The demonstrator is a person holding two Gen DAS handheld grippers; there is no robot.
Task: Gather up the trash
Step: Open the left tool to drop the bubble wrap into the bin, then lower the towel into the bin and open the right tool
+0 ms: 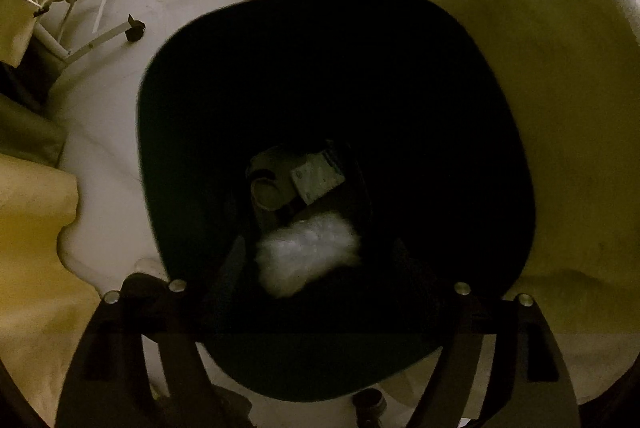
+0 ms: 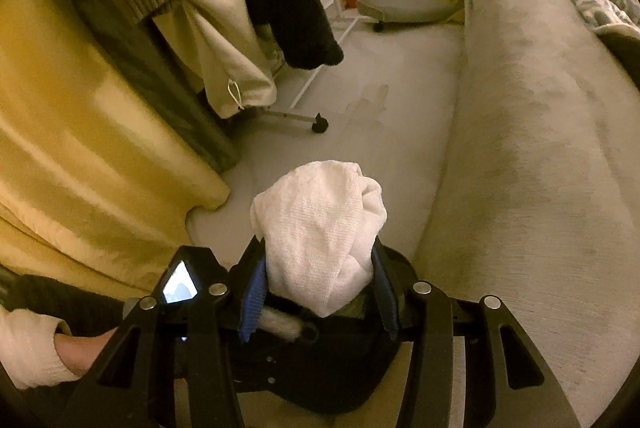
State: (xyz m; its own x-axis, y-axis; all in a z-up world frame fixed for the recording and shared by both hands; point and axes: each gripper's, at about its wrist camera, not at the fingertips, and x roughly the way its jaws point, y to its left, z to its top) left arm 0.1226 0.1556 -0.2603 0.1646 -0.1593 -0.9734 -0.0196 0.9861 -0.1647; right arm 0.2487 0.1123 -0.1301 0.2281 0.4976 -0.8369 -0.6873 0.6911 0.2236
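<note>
1. The right gripper (image 2: 320,268) has its blue-padded jaws pinching a crumpled white paper towel (image 2: 320,228), which bulges out ahead of the fingertips. Just behind and beneath the jaws sits the dark mouth of the bin (image 2: 320,368).
2. The left gripper (image 1: 316,280) points straight down into that black bin (image 1: 440,108). A white fluffy wad (image 1: 308,256) lies between its fingers, which look to me spread, not touching it.
3. I judge this the drop-off step: next, the towel must come over the opening and the jaws part.
4. The left fingers are nearly lost against the bin's darkness, and the scraps (image 1: 304,180) at the bottom beyond the wad are too dim to name.
</note>
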